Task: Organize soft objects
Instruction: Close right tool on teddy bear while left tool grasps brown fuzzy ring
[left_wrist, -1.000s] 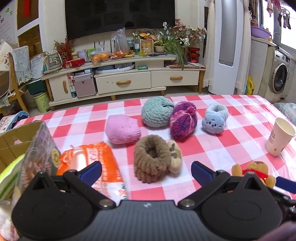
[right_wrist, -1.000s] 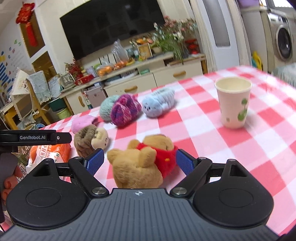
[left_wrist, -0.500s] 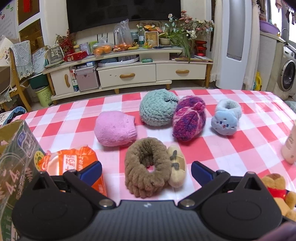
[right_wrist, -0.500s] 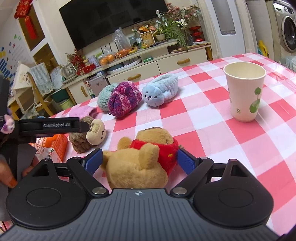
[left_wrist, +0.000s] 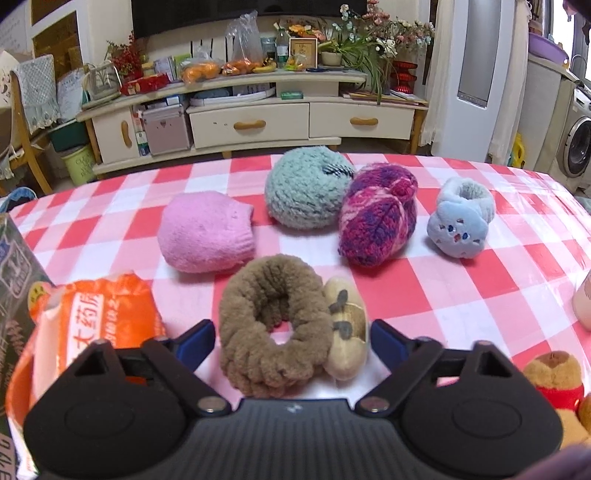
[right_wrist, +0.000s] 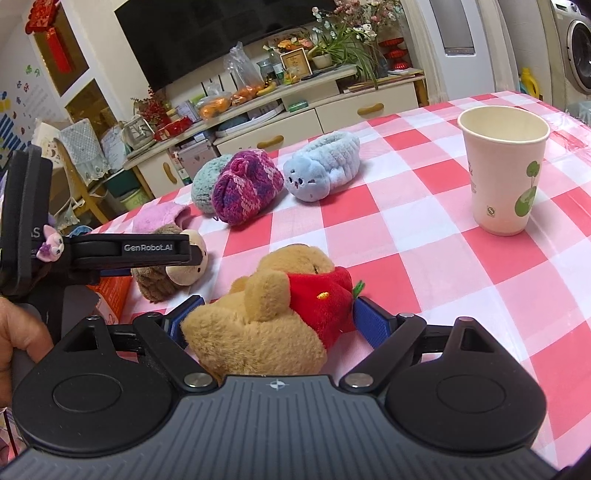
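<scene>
Lower and closer than a second ago, left gripper (left_wrist: 291, 338) now straddling the brown scrunchie (left_wrist: 273, 321) and its beige plush head (left_wrist: 347, 332) on the checked tablecloth (left_wrist: 480, 280); jaws closing, blue pads not yet touching the fluff on either side. Right gripper (right_wrist: 271, 317) also nearer its target, with the teddy bear (right_wrist: 273, 314) in a red shirt filling the gap between the jaws. Both pads right up against the plush; real squeeze or mere contact, cannot tell.

Around the scrunchie, from the left wrist view: pink sock (left_wrist: 207, 232) at 11 o'clock, just beside; teal yarn ball (left_wrist: 306, 188) at 12, touching the purple knitted ball (left_wrist: 376, 221) at 1; pale blue scrunchie (left_wrist: 461, 218) at 2, well apart. Orange packet (left_wrist: 92, 325) at 9 o'clock, crowding the left pad, with a dark box (left_wrist: 14, 266) behind it. Paper cup (right_wrist: 502, 170) at 1 o'clock from the teddy in the right wrist view, standing upright, clear of the plush. Left gripper's black finger crossing the right wrist view at 9 o'clock, partly hiding the brown scrunchie, with a hand (right_wrist: 18, 332) on its handle.

Count: six soft items on the table, namely two scrunchies, two knitted balls, one sock, one teddy. One cup, one packet, one box.
</scene>
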